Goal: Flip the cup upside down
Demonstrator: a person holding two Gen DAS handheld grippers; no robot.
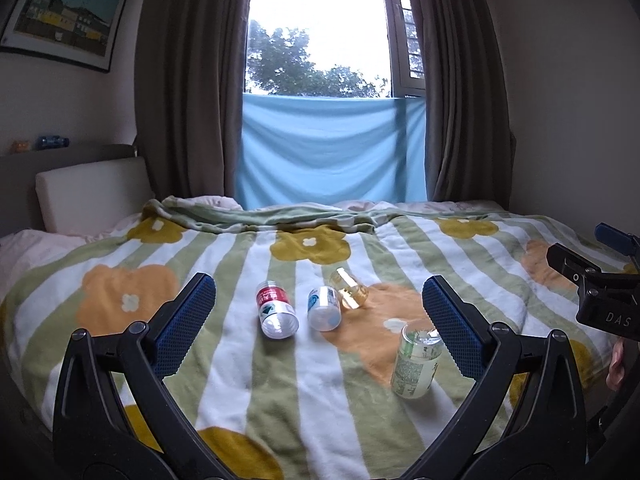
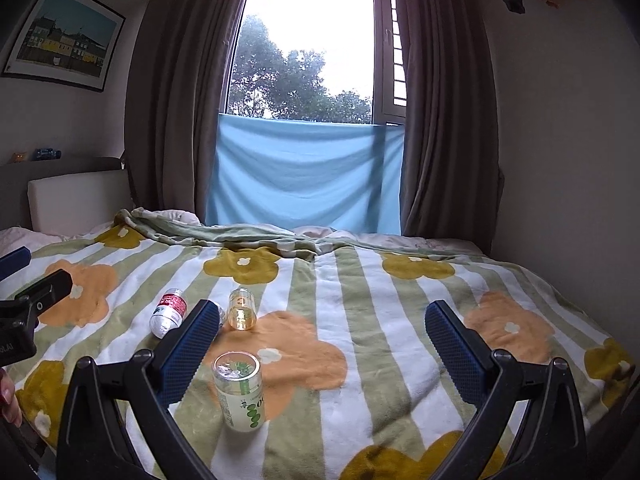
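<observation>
- Left claw (image 1: 318,322) spread wide, holding nothing; right claw (image 2: 322,344) likewise spread and empty.
- Green-labelled cup (image 1: 416,360) stands base-up on the bed's flowered blanket (image 1: 240,380) — its small print is unreadable.
- Red-labelled cup (image 1: 276,308), blue-labelled cup (image 1: 324,307) and amber cup (image 1: 349,290) lie on their sides nearby (labels blurred).
- "DAS" shows on the right claw's body.

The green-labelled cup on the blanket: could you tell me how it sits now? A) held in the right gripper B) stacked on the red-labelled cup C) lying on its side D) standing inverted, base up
D: the green-labelled cup stands alone on the blanket, closed base up, untouched by either open gripper.
</observation>
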